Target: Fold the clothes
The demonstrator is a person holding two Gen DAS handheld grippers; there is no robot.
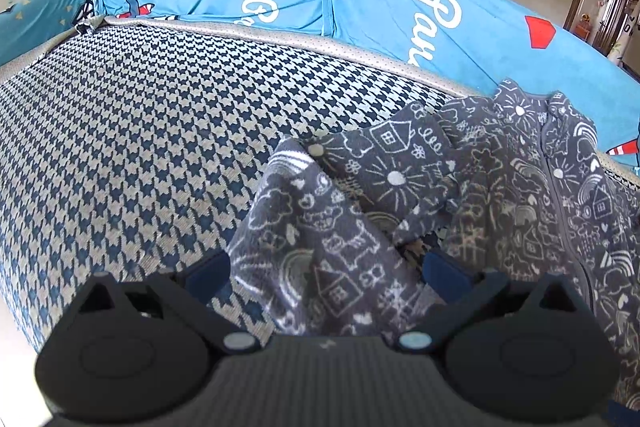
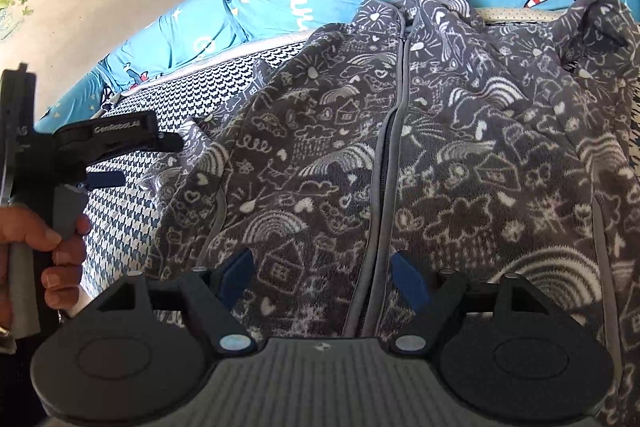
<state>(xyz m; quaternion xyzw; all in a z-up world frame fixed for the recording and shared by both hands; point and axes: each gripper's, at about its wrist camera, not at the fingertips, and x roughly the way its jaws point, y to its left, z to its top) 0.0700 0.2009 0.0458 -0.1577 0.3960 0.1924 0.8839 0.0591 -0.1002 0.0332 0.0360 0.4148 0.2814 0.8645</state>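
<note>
Between the spread blue fingers of the left gripper (image 1: 326, 277), a sleeve (image 1: 320, 227) of the dark grey fleece zip jacket with white doodle print (image 2: 400, 147) runs toward 12 o'clock, unclamped. The right gripper (image 2: 324, 277), equally wide apart, hovers over the jacket's hem; the zip (image 2: 390, 147) runs toward 12. Jacket lies face-up on the blue-and-cream houndstooth cushion (image 1: 140, 127).
</note>
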